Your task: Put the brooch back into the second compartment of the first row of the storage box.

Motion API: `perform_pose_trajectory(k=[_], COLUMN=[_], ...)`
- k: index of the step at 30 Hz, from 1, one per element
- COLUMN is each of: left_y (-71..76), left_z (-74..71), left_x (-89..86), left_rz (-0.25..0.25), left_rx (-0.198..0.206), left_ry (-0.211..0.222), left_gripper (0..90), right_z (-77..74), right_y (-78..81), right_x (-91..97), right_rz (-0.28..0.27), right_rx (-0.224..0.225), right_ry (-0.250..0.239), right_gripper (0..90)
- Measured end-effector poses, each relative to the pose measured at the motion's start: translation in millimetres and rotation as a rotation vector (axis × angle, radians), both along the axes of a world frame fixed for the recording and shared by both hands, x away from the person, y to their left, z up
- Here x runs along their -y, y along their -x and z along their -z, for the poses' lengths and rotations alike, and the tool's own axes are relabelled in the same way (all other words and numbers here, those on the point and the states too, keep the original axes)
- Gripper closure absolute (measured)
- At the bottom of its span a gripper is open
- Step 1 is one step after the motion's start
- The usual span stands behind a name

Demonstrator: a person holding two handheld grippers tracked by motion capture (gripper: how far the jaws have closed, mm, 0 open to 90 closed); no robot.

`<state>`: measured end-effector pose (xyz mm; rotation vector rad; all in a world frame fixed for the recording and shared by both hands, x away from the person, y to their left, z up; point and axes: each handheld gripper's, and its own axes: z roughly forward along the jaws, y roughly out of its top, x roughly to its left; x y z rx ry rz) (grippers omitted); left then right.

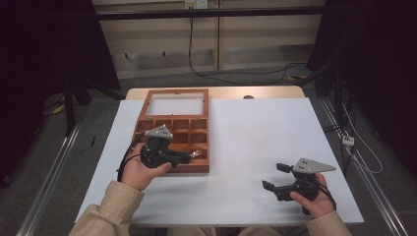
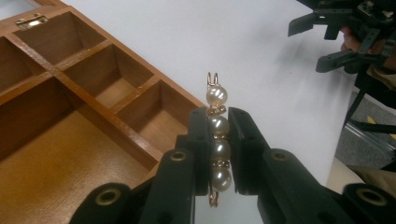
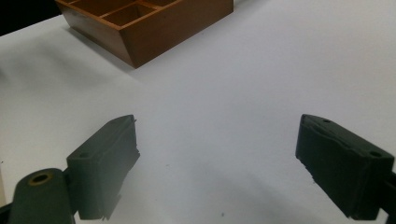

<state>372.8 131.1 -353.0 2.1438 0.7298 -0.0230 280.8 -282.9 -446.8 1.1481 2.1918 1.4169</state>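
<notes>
The left gripper (image 2: 218,140) is clamped tight, its jaws pointing toward the right gripper (image 1: 276,177), whose jaws stand wide apart, aimed back toward the left one.

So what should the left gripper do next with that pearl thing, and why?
Probably lower the pearl piece into one of the small compartments of the wooden box and open. The left gripper is shut on it above the box's edge, those compartments look empty, and the right gripper hangs open off to the side.
</notes>
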Motion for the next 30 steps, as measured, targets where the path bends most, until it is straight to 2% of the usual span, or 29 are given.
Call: perform_pose_trajectory(k=[21, 30], left_y=[-14.1, -19.0], left_z=[-3.8, -6.4], left_x=[-11.6, -15.8], left_rz=[-0.058, -0.075], left_rx=[0.008, 0.010], left_ry=[-0.027, -0.023], left_gripper=[80.2, 80.2], right_z=[-0.1, -0.4], right_y=[0.2, 0.1], right_x=[-1.3, -1.2], right_rz=[-0.005, -0.006], right_rx=[0.001, 0.001], right_ry=[0.003, 0.001], right_gripper=[12.6, 12.6])
